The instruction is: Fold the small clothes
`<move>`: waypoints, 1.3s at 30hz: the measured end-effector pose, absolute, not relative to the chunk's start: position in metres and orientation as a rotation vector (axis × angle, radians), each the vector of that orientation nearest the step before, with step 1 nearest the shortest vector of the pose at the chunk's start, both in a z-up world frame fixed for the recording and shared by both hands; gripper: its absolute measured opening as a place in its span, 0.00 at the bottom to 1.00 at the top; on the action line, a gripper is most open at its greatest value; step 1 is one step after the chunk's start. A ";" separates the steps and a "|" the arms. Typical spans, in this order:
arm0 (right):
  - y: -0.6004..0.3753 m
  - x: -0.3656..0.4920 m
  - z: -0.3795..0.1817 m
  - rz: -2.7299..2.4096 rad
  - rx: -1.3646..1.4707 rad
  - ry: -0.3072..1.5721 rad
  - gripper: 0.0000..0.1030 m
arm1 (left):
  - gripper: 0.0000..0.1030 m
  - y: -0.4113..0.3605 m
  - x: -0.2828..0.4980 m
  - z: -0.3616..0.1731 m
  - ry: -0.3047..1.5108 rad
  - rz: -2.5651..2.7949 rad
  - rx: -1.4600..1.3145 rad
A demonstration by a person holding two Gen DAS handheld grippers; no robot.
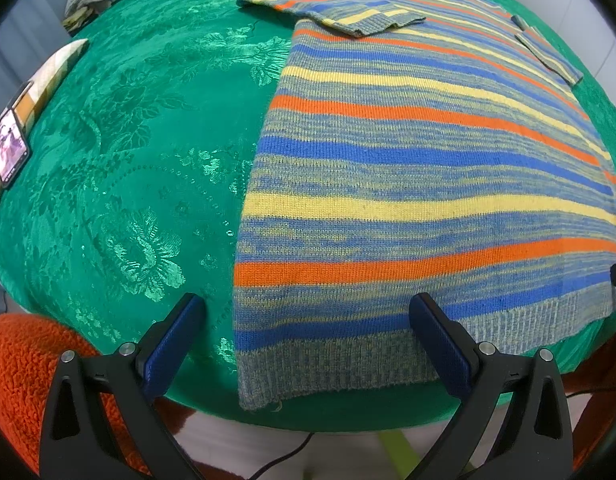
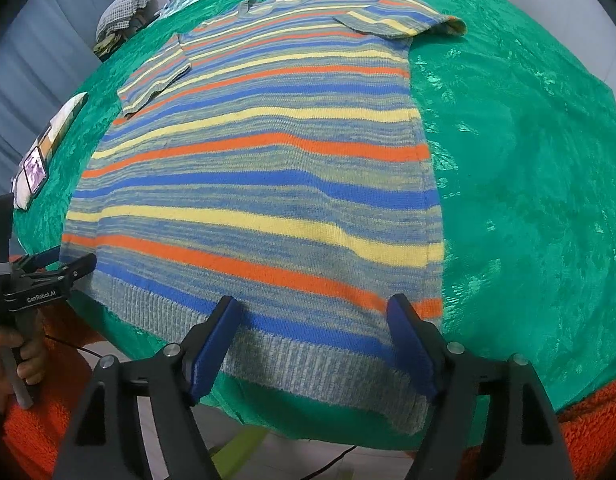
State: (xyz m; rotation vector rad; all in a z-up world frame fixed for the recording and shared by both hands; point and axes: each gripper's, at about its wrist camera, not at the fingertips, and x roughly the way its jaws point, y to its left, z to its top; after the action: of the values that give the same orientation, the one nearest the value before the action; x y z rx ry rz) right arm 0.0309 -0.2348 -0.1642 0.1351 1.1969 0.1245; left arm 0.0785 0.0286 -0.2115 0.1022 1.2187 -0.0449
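Observation:
A striped knit sweater [image 1: 419,184] in grey-blue, orange, yellow and blue lies flat on the green tablecloth [image 1: 128,168], both short sleeves folded in over the body. It also shows in the right wrist view [image 2: 268,184]. My left gripper [image 1: 308,320] is open, hovering over the hem's left corner at the near table edge. My right gripper [image 2: 313,320] is open over the hem's right part. The left gripper also shows at the left of the right wrist view [image 2: 74,266], by the hem's other corner.
A phone [image 1: 8,152] with a lit screen lies on a striped cushion [image 1: 48,76] at the table's left edge. A pile of checked cloth [image 2: 126,12] sits at the far side. Orange fleece [image 1: 16,368] lies below the near table edge.

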 end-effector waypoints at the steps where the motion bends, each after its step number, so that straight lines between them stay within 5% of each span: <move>1: -0.234 0.031 -0.164 0.124 0.133 1.197 0.75 | 1.00 0.028 0.079 -0.212 1.219 -0.045 0.102; 20: -0.232 0.031 -0.165 0.123 0.120 1.199 0.79 | 0.99 0.031 0.075 -0.206 1.294 -0.033 0.138; 22: -0.237 0.030 -0.157 0.119 0.166 1.182 0.78 | 0.92 0.040 0.061 -0.179 1.261 0.012 0.161; 30: -0.252 0.024 -0.129 0.129 0.261 1.035 0.78 | 0.96 0.026 0.114 -0.047 0.883 -0.133 0.200; 35: -0.245 0.031 -0.129 0.148 0.255 1.042 0.78 | 0.95 -0.035 0.209 -0.115 0.935 -0.252 0.450; 39: -0.248 0.028 -0.133 0.140 0.261 1.062 0.78 | 0.79 -0.051 0.263 -0.182 1.050 -0.247 0.550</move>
State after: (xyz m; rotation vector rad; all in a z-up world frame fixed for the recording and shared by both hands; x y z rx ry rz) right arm 0.0275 -0.2482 -0.1333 0.2613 1.0621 0.1401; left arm 0.2631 -0.0511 -0.1822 0.5502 1.0503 -0.2473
